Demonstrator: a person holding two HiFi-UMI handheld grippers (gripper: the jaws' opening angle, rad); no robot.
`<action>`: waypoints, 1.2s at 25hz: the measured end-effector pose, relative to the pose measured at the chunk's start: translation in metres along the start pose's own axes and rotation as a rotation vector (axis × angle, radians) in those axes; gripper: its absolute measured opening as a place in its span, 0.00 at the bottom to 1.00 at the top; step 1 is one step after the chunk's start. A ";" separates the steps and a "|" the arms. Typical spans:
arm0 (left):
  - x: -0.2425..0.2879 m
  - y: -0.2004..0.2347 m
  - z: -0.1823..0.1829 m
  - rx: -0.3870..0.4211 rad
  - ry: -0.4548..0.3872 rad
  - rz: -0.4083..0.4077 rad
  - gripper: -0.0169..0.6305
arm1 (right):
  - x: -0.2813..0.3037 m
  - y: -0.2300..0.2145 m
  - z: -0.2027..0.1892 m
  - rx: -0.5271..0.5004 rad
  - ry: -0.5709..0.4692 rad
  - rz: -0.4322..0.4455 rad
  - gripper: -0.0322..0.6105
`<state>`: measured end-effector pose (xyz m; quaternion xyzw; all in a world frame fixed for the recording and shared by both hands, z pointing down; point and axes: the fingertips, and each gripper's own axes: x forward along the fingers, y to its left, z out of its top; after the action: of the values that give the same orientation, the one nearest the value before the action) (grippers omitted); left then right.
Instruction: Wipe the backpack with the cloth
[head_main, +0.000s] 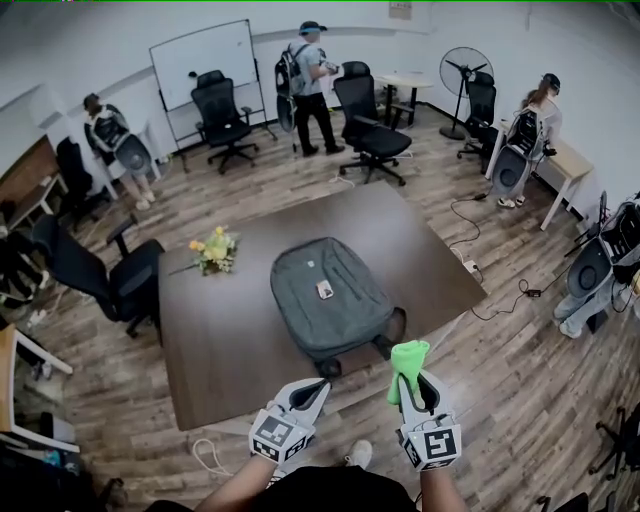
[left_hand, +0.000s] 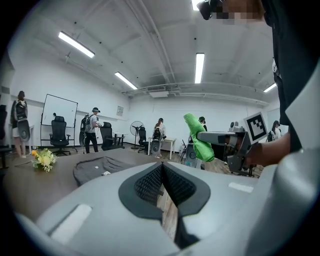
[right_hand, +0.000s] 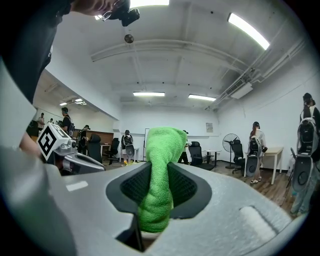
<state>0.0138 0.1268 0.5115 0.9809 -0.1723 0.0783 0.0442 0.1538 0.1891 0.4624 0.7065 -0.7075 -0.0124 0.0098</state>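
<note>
Green cloth (right_hand: 160, 150) partly inside right claw (right_hand: 159, 185)

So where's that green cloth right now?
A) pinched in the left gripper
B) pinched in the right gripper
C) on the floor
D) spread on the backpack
B: the green cloth sits clamped between the fingers of the right gripper, held off the backpack.

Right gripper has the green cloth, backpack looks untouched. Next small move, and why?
Probably carry the right gripper forward and down until the green cloth touches the near end of the grey backpack. The cloth is clamped in its jaws and sticks out past them, but it hangs short of the backpack, which lies flat on the table. The left gripper is shut, empty.
</note>
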 end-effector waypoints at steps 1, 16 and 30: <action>0.007 0.001 0.001 0.000 0.000 0.007 0.06 | 0.005 -0.006 0.000 -0.003 0.001 0.010 0.20; 0.039 0.026 0.012 -0.002 -0.017 0.196 0.06 | 0.061 -0.024 -0.018 0.016 0.024 0.209 0.20; 0.037 0.092 0.012 -0.069 -0.026 0.268 0.06 | 0.140 -0.012 -0.005 0.022 0.010 0.243 0.20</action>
<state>0.0178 0.0276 0.5116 0.9480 -0.3047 0.0646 0.0648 0.1658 0.0492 0.4664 0.6156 -0.7880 0.0005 0.0070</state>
